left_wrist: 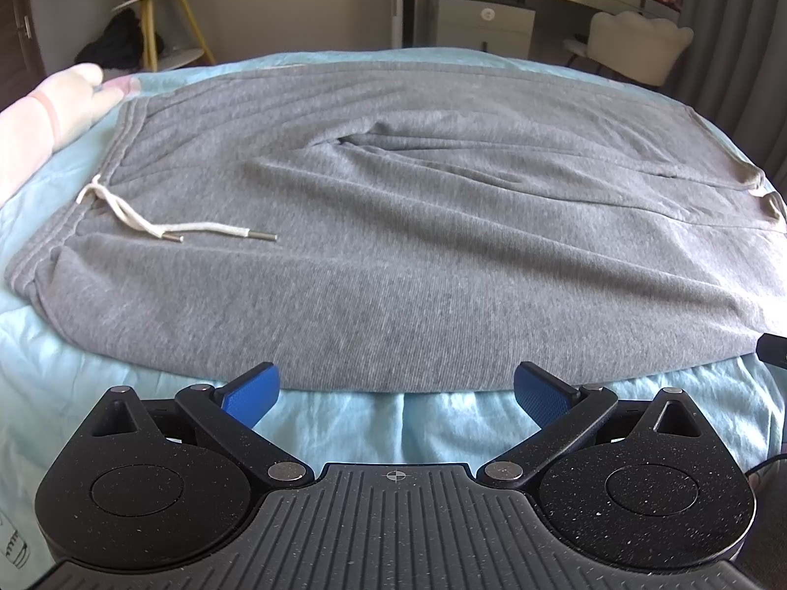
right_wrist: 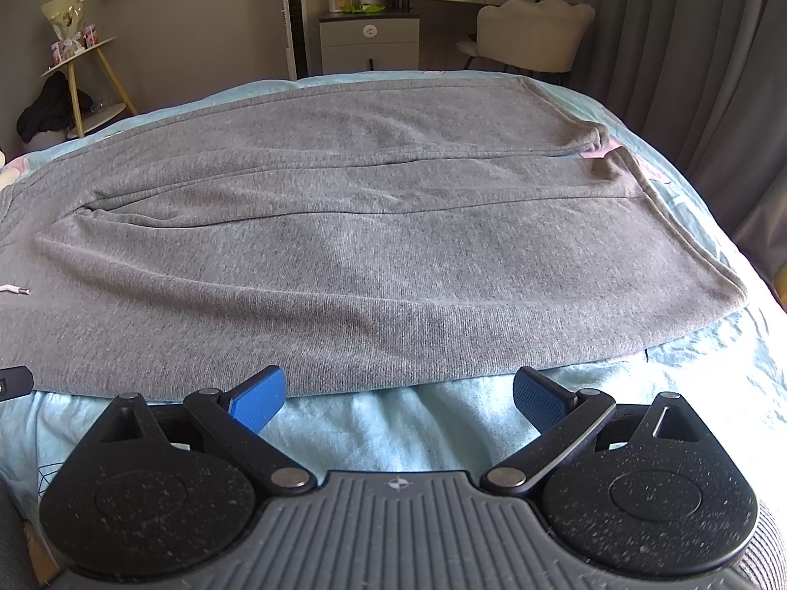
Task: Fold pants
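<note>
Grey sweatpants [left_wrist: 393, 226] lie spread flat on a light blue bed sheet [left_wrist: 344, 423], waistband at the left, leg cuffs at the right. A white drawstring [left_wrist: 147, 223] lies on the waist area. My left gripper [left_wrist: 396, 388] is open and empty, its blue pads just short of the pants' near edge toward the waist end. In the right wrist view the pants [right_wrist: 369, 255] fill the bed, cuffs at the right. My right gripper [right_wrist: 398, 393] is open and empty at the near edge toward the leg end.
A pink and white plush toy [left_wrist: 54, 108] lies on the bed beyond the waistband. Past the bed stand a small round side table [left_wrist: 157, 24], a bedside cabinet [right_wrist: 369, 44], a cream chair [right_wrist: 531, 34] and grey curtains [right_wrist: 688, 49].
</note>
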The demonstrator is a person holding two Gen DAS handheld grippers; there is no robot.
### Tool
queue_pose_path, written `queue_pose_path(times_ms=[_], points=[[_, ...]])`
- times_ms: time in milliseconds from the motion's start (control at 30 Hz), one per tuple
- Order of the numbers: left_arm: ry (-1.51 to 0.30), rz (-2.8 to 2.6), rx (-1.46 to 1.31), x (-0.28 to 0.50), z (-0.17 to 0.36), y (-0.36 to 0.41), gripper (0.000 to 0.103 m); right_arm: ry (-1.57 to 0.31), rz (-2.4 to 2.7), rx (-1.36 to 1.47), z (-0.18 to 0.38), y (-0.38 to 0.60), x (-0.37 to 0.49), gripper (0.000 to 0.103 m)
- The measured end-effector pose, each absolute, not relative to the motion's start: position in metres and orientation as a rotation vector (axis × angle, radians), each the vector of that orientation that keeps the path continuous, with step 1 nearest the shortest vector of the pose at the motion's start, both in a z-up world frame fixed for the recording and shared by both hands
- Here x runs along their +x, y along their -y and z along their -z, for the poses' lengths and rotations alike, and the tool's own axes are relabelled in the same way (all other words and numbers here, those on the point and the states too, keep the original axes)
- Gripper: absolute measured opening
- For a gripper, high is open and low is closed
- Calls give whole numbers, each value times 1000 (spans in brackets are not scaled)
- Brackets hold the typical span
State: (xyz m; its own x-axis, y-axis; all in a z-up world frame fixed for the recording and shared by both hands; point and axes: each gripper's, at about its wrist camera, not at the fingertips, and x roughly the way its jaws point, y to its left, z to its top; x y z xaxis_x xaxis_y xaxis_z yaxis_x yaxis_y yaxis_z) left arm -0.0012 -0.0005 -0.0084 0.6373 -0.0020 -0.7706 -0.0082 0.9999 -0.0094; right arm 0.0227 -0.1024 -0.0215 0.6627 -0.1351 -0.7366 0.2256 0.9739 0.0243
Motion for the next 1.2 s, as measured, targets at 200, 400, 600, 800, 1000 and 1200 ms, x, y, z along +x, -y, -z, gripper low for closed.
queue_pose_path(times_ms=[200, 400, 600, 800, 1000, 1200], points=[[-883, -3, -15, 0, 7, 0, 103, -821, 204, 131, 21, 104, 22, 99], [-890, -3, -27, 1, 6, -1, 103, -827, 201, 159, 21, 108, 24, 99], [-901, 2, -37, 4, 6, -4, 103, -828, 195, 194, 22, 112, 25, 99], [-902, -1, -48, 5, 6, -6, 103, -842, 190, 210, 23, 114, 30, 99], [-903, -6, -69, 6, 5, -10, 103, -858, 186, 231, 23, 119, 39, 99], [-820, -17, -97, 14, -9, -19, 103, -860, 262, 207, 22, 139, 69, 99]])
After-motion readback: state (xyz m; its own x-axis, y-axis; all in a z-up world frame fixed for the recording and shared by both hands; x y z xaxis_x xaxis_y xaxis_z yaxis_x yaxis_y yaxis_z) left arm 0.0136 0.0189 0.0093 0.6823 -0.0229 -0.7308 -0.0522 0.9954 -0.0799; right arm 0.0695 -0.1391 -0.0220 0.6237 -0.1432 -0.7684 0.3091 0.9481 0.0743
